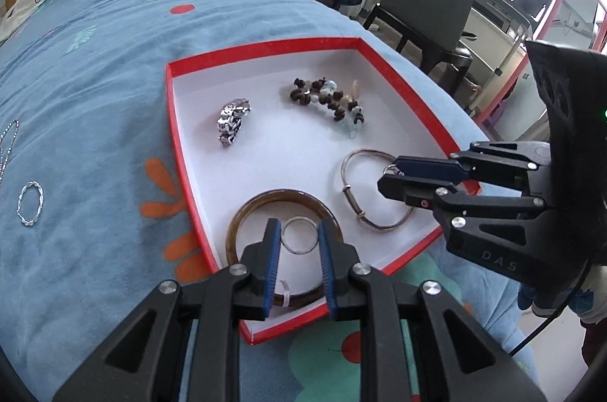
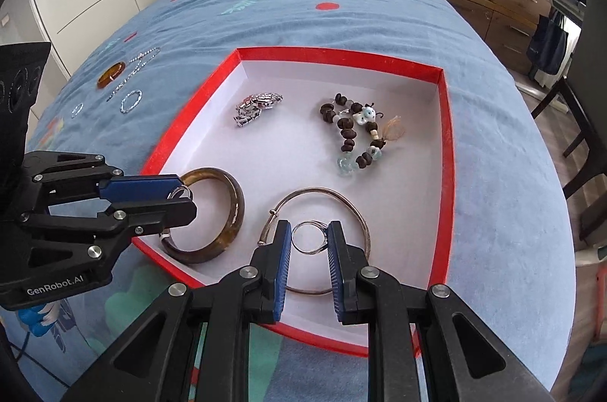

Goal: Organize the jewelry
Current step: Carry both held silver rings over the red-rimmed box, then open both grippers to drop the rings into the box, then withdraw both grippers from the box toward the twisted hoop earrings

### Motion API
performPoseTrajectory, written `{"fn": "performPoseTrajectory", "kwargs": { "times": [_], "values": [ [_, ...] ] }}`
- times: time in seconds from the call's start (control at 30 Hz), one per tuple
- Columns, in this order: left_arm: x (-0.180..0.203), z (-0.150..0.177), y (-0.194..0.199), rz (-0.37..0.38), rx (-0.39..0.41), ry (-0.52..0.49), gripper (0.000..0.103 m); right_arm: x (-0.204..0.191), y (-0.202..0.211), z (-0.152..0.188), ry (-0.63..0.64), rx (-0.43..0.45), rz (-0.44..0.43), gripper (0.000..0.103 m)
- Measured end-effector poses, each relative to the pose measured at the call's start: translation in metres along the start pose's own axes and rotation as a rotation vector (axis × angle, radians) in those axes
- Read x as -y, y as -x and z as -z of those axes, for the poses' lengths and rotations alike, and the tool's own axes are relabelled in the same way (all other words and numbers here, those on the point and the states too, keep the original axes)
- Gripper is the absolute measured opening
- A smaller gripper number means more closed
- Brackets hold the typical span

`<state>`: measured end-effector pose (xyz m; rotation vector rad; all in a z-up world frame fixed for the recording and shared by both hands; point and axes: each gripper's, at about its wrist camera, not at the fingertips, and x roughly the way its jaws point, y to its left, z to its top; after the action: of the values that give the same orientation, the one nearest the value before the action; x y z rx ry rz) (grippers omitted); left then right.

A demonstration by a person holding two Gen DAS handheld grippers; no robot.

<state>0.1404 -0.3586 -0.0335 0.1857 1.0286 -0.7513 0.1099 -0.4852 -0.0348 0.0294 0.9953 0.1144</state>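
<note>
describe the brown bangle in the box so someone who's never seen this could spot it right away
On the blue bedspread lies a shallow red-edged box with a white floor. The brown bangle lies flat in its near left corner, beside a thin silver wire bangle. It is the only thick, glossy amber-brown hoop in the box.

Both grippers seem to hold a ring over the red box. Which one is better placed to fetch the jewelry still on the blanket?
Probably the left gripper: the twisted bangle and chain lie on its side of the box. First it must drop its ring.
</note>
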Motion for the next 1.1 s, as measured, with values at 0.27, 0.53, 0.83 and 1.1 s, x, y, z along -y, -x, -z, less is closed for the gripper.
{"fn": "performPoseTrajectory", "kwargs": {
  "times": [0.27,0.53,0.83,1.1],
  "values": [
    [0.001,0.005,-0.019,-0.018,-0.049,-0.027,0.019,0.001,-0.015,0.0,0.073,-0.065,-0.032,0.02],
    [0.004,0.005,-0.023,-0.048,-0.062,-0.059,0.02,-0.002,-0.017,-0.003,0.097,-0.09,-0.025,0.02],
    [0.005,0.002,0.015,-0.011,-0.01,-0.055,0.029,-0.007,0.026,0.002,0.083,-0.051,0.031,0.024],
    [-0.033,0.02,0.099,-0.066,0.099,0.005,0.038,-0.039,0.078,-0.004,0.068,0.04,0.04,0.028]
  ]
}}
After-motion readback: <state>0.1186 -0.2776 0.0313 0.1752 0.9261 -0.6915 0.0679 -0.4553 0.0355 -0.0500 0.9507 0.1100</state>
